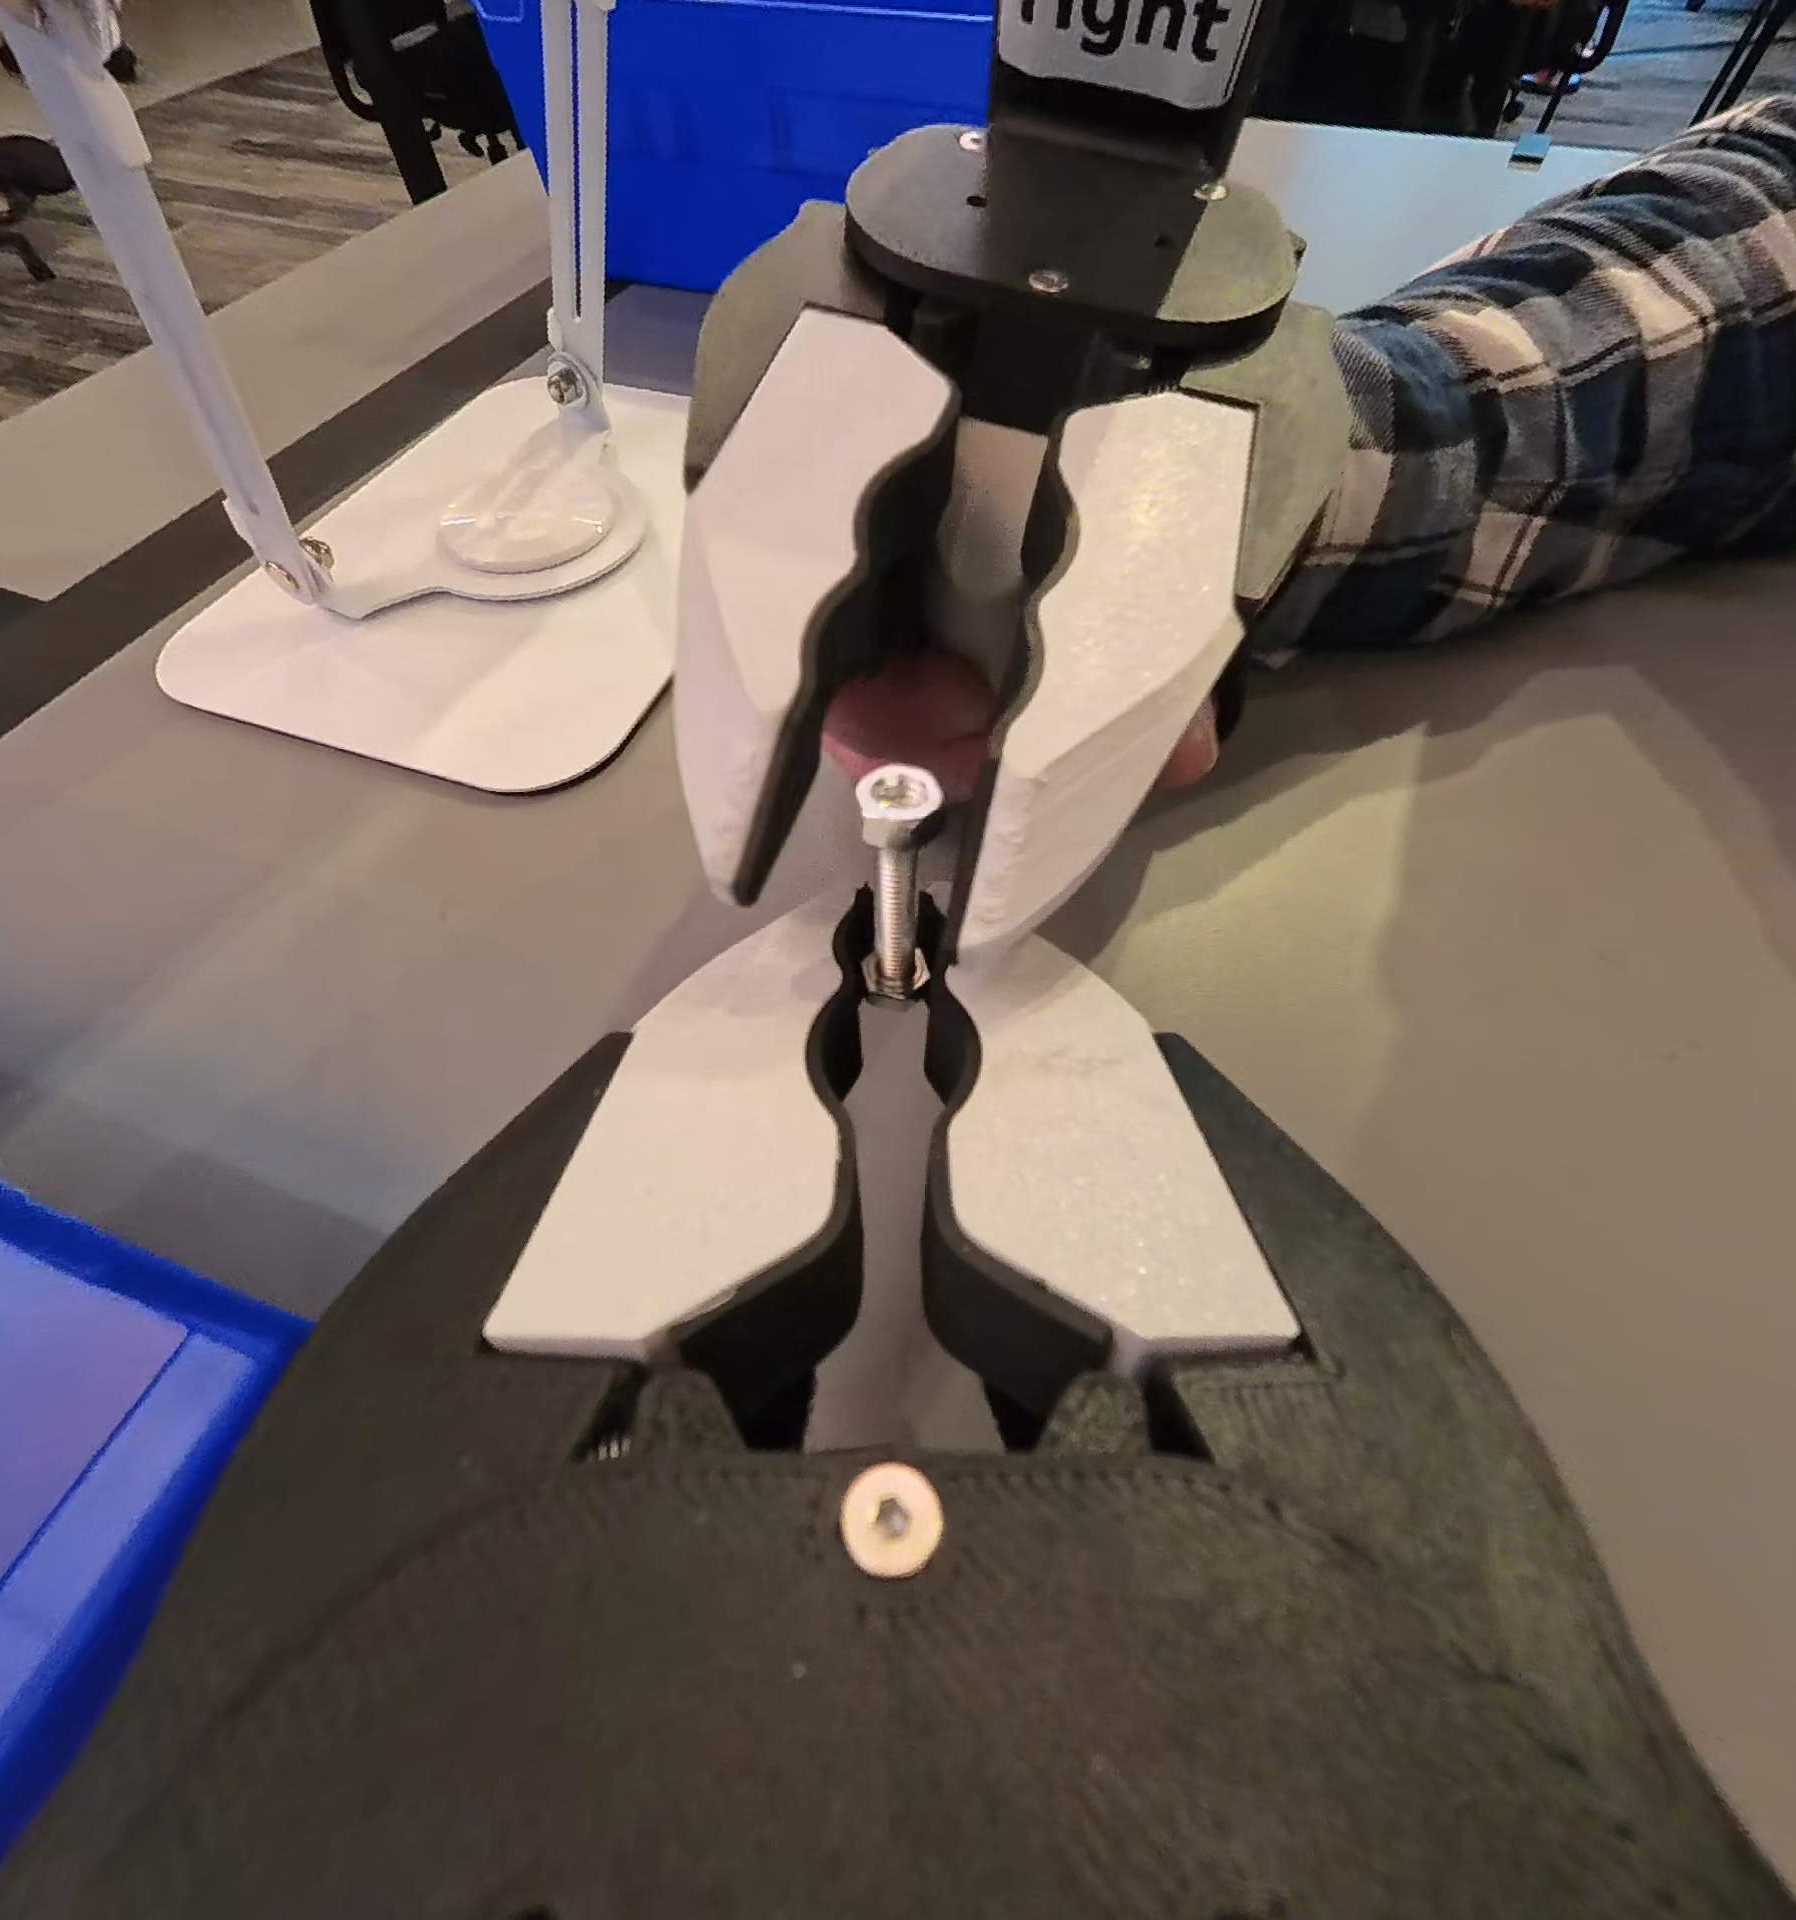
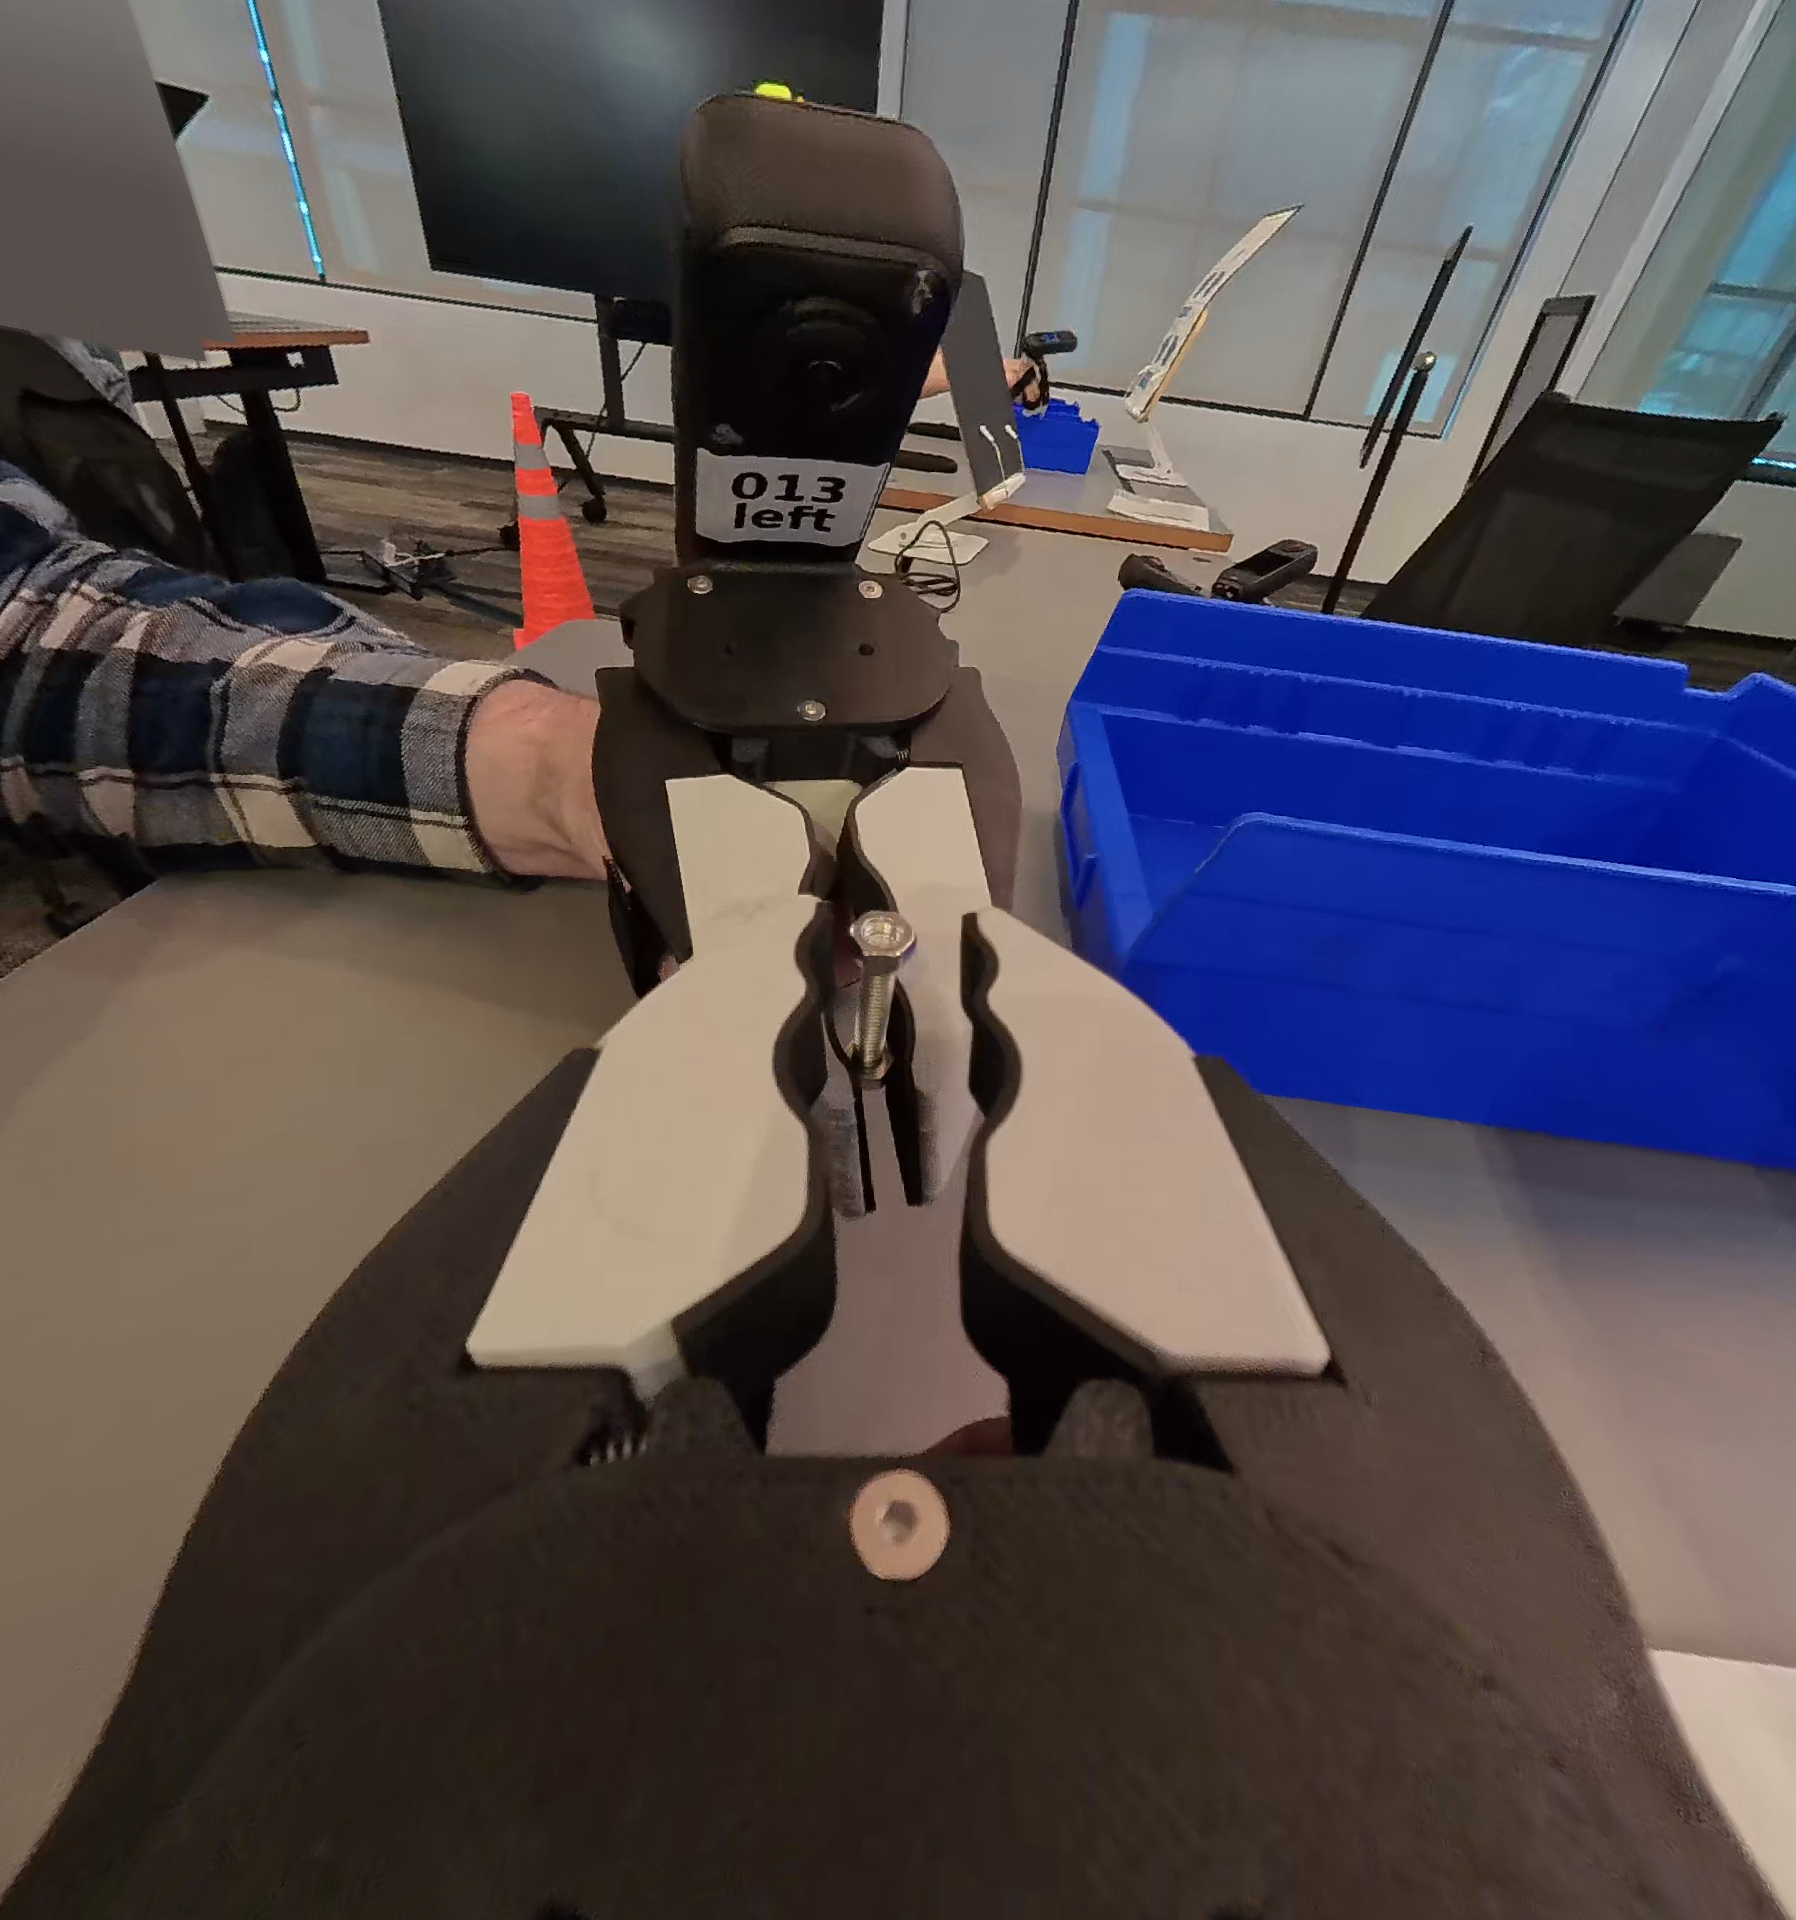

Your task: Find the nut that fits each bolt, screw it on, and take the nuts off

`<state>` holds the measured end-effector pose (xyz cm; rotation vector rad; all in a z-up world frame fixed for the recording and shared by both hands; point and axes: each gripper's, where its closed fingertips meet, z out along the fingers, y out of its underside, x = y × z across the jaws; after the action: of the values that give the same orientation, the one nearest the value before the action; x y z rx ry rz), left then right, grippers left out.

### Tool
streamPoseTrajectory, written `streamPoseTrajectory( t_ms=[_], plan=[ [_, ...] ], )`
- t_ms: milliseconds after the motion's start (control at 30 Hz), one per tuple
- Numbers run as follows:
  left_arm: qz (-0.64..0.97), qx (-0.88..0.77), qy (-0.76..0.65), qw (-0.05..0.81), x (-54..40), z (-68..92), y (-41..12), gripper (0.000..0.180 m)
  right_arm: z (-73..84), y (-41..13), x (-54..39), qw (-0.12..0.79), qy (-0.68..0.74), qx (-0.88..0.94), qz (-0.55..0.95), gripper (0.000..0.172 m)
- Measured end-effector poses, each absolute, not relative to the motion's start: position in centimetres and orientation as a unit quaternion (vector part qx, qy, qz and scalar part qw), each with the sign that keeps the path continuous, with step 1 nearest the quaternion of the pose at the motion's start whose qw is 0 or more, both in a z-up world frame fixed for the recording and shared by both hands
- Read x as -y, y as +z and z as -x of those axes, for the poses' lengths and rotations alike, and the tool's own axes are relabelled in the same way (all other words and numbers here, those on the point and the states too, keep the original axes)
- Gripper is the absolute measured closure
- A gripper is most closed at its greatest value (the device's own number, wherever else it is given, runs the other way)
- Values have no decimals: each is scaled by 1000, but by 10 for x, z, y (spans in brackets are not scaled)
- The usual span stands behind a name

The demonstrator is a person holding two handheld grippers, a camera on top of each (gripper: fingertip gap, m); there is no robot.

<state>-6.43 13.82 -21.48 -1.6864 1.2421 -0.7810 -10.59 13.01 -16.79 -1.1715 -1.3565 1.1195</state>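
my left tongs (image 1: 889, 971) are clenched on the nut (image 1: 886, 974), with the bolt (image 1: 892, 883) standing upright out of it, head on top, over the grey table (image 1: 1393, 987) well in from its edges. my right tongs (image 2: 889, 951) are released, their fingers either side of the bolt head and not pressing it. a blue bin (image 2: 1445, 883) sits to the right.
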Motion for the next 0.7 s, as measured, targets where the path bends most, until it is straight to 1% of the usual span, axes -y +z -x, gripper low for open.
streamPoseTrajectory(
  t_ms=[100, 167, 700],
  plan=[
    [677, -500, -316, 437, -138, 64, -215, 174, 105, -166, -131, 494, 465, 555, 482, 146],
    [677, -500, -316, 437, -138, 64, -215, 174, 105, -166, -130, 493, 468, 553, 481, 139],
    [684, -472, -338, 442, -143, 69, -210, 174, 103, -165, -123, 490, 477, 564, 463, 139]
  ],
)
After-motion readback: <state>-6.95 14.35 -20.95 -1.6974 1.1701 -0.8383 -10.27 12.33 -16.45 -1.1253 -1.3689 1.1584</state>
